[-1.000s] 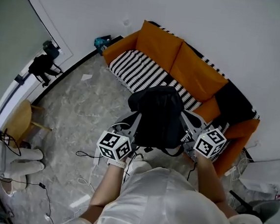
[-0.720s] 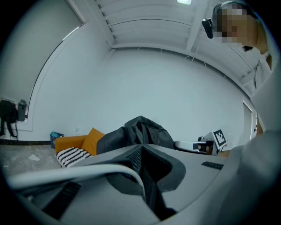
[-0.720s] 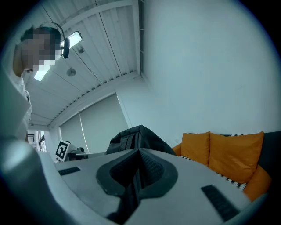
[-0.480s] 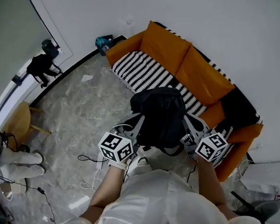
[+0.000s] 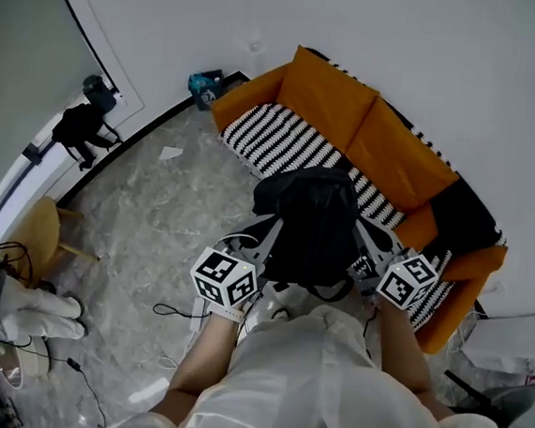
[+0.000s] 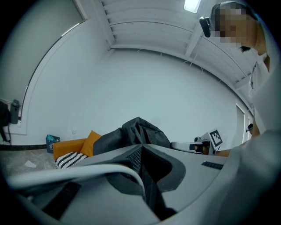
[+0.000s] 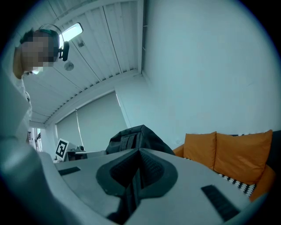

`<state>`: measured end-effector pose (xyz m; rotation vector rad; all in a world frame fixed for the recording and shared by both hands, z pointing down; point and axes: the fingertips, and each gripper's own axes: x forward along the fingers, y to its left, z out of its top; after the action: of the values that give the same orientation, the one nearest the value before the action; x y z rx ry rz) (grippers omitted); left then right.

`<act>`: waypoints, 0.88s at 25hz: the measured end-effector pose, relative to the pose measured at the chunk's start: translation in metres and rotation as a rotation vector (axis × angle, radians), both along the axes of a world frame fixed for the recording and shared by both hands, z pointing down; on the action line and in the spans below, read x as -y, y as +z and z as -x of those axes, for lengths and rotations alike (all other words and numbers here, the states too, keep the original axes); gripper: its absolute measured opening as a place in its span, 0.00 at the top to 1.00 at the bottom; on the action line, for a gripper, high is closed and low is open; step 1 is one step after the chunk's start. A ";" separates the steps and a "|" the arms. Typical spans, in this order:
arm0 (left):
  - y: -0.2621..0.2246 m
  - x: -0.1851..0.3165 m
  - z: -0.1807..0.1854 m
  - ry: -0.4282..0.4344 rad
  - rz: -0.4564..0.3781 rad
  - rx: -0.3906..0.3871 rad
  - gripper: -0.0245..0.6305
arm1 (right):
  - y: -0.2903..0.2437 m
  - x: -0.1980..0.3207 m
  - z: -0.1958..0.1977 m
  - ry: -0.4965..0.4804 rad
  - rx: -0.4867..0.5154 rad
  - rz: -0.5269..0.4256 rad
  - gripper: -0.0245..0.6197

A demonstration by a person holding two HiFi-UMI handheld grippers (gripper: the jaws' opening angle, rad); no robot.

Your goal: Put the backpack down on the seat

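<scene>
Between the two grippers, just ahead of the person's chest, hangs the black backpack (image 5: 309, 224). It is held up off the floor. From the head view its top overlaps the front edge of the striped seat (image 5: 279, 141). Whether any part rests on the seat cannot be told. Left gripper (image 6: 141, 149): jaws drawn fully together, a dark strap of the backpack pinched between the pads and trailing down from them. Right gripper (image 7: 138, 153): jaws likewise closed, a dark strip of webbing clamped in the slot. Each gripper view shows the backpack's crumpled top rising just beyond the jaw tips, with the other gripper's marker cube off to the side. Both grippers point roughly level, one on each side of the bag. Behind the backpack stands the sofa (image 5: 387, 146), with orange back cushions and arms and a black-and-white striped seat, set against the white wall. A black cloth or cushion (image 5: 458, 213) lies at the sofa's right end. A teal box (image 5: 204, 86) sits on the floor by the wall near the sofa's left arm. Grey marbled floor (image 5: 154, 216), with a scrap of paper (image 5: 171, 153) and loose cables on it. Well apart to the left are a black tripod rig (image 5: 80, 126) and a wooden chair (image 5: 35, 230).
</scene>
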<state>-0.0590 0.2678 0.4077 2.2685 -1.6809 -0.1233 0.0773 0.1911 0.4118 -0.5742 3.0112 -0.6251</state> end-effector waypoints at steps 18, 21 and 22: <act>0.016 0.086 0.097 -0.039 0.050 -0.045 0.93 | 0.019 0.086 0.106 -0.075 -0.021 0.064 0.93; 0.020 0.116 0.102 -0.038 0.063 -0.061 0.92 | 0.023 0.114 0.110 -0.083 -0.023 0.077 0.93; 0.021 0.127 0.104 -0.040 0.065 -0.066 0.93 | 0.023 0.124 0.111 -0.086 -0.018 0.083 0.93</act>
<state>-0.1627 0.1408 0.4283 2.1612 -1.6722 -0.1493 -0.0341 0.0673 0.4352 -0.4570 3.0533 -0.7568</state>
